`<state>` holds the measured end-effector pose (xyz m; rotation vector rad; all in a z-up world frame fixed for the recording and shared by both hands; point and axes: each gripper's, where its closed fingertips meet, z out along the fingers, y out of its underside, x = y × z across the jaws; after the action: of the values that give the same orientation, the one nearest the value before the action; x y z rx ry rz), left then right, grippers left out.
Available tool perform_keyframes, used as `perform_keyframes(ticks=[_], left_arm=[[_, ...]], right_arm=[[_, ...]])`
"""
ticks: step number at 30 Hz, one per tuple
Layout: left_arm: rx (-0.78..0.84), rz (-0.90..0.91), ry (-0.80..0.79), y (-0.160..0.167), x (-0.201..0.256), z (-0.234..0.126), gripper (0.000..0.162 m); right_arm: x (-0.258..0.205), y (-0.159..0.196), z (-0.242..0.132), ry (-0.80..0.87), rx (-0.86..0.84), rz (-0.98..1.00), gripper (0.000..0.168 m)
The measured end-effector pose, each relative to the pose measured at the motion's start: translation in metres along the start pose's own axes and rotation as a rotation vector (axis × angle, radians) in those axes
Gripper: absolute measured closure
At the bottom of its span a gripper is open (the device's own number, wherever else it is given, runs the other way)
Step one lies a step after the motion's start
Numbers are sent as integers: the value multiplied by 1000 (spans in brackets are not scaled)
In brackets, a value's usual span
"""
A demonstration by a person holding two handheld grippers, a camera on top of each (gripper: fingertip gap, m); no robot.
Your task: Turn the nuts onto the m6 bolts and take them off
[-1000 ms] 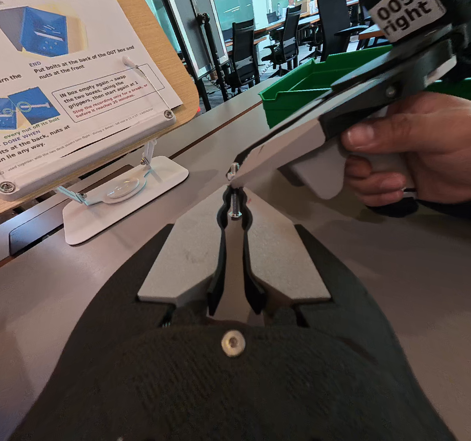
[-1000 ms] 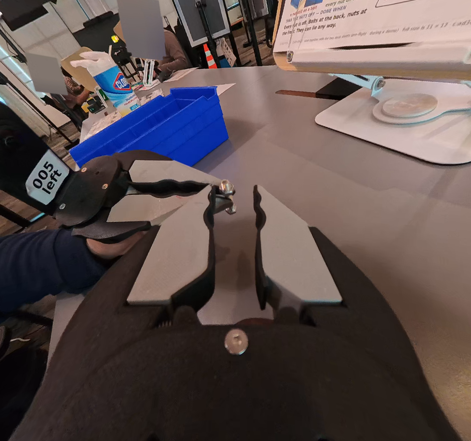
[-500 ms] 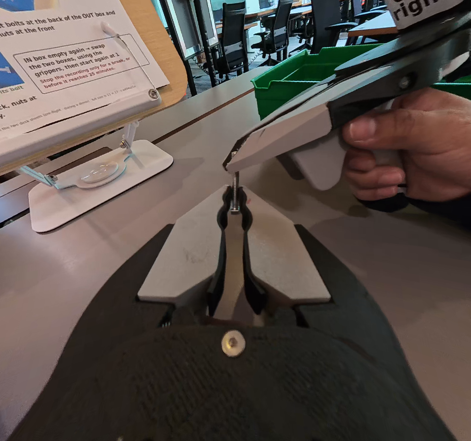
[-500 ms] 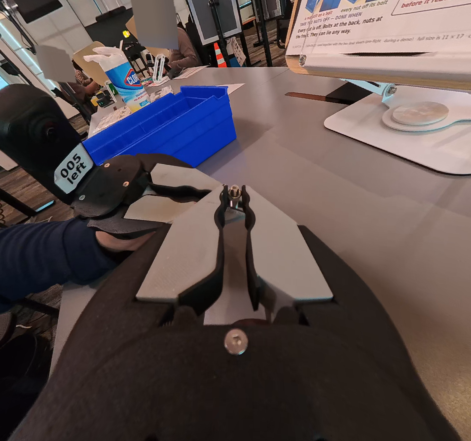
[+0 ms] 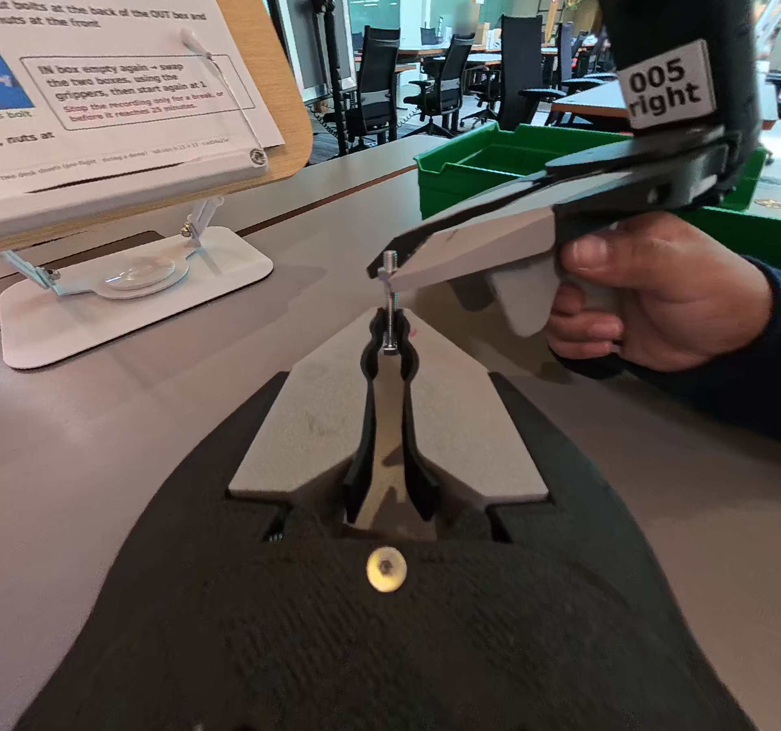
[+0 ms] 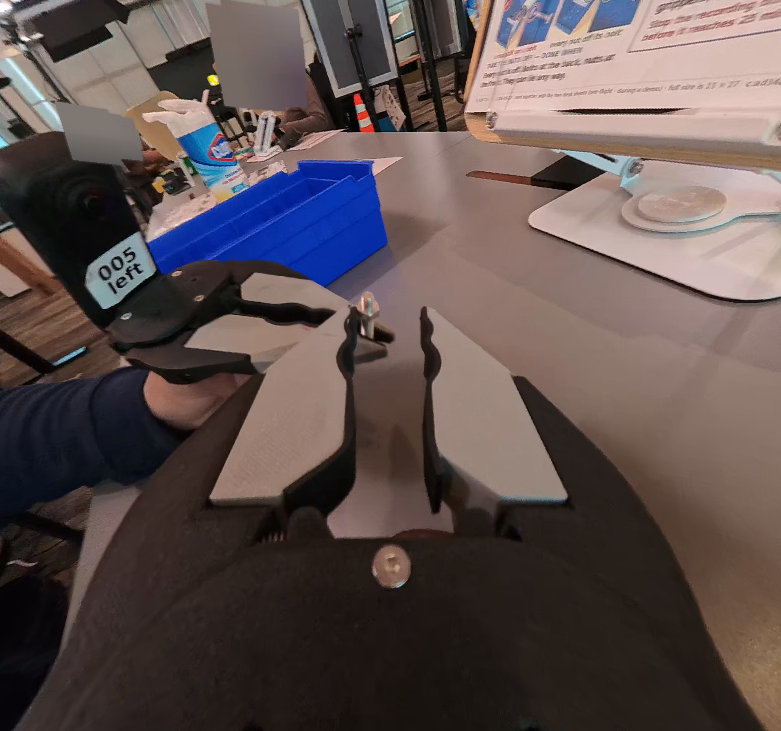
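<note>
Left gripper (image 5: pixel 386 318): fingers clenched on the lower shank of an M6 bolt (image 5: pixel 389 262), head down, thread standing up toward 12 o'clock in the left wrist view, clear above the counter (image 5: pixel 169 393). Nut (image 5: pixel 383 276) sitting partway down the thread, just above the left gripper's fingers.

Right gripper (image 6: pixel 386 314): fingers released, with a plain gap between them. In the right wrist view, bolt and nut showing at about 11 o'clock, touching or just beside the tip of the left-hand finger (image 6: pixel 350 322) and not inside the gap. Impossible to tell from here which way the nut is being turned.

Handling, as a judgement: small steel parts, light, stiff, hard and smooth, so likely to slip or tip under a glancing pinch. Best taken on two opposite flats of the nut, square to the bolt's axis, with the shank kept clamped low so that the thread stays free. No risk of crushing, but some risk of dropping the nut once off the thread.

Blue bin (image 6: pixel 296 224) at 10 o'clock in the right wrist view, green bin (image 5: pixel 465 186) at 1 o'clock in the left wrist view, both well apart from the bolt.
</note>
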<state>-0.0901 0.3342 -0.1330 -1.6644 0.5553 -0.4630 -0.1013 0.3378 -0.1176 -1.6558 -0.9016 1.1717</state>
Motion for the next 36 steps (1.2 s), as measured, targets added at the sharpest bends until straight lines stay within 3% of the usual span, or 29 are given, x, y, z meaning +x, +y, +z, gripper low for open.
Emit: perform_keyframes(ticks=[1, 3, 9, 12, 15, 17, 20, 24, 27, 29, 31, 36], left_arm=[[9, -23, -6, -1, -4, -1, 160], [38, -77, -7, -6, -11, -5, 160], [19, -73, 4, -3, -9, -3, 160], [29, -37, 61, -4, 9, -1, 160], [54, -43, 4, -10, 0, -4, 160], [79, -93, -3, -14, -10, -9, 160], [55, -114, -26, -9, -19, -9, 160], [53, -58, 50, -9, 6, -3, 160], [61, -30, 60, -11, 16, -3, 160], [71, -52, 9, -14, 3, -5, 160], [92, -96, 0, -16, -8, -10, 160], [99, -97, -6, -18, -9, -10, 160]], right_arm=[[5, -1, -2, 29, 3, 2, 138], [19, -1, -7, 106, 6, 9, 159], [-10, -9, -3, -59, 57, 19, 139], [-14, -5, 1, -45, 36, -38, 140], [-2, -5, -2, 13, 30, -30, 140], [12, -9, -9, 71, 58, 10, 152], [4, -19, -14, 18, 102, -10, 145], [-20, -12, -3, -62, 71, -53, 136], [-11, -8, -1, 8, 51, -69, 144], [-2, -9, -5, 23, 55, -27, 138], [10, -11, -10, 65, 69, 8, 148], [-11, -19, -9, -43, 106, -16, 138]])
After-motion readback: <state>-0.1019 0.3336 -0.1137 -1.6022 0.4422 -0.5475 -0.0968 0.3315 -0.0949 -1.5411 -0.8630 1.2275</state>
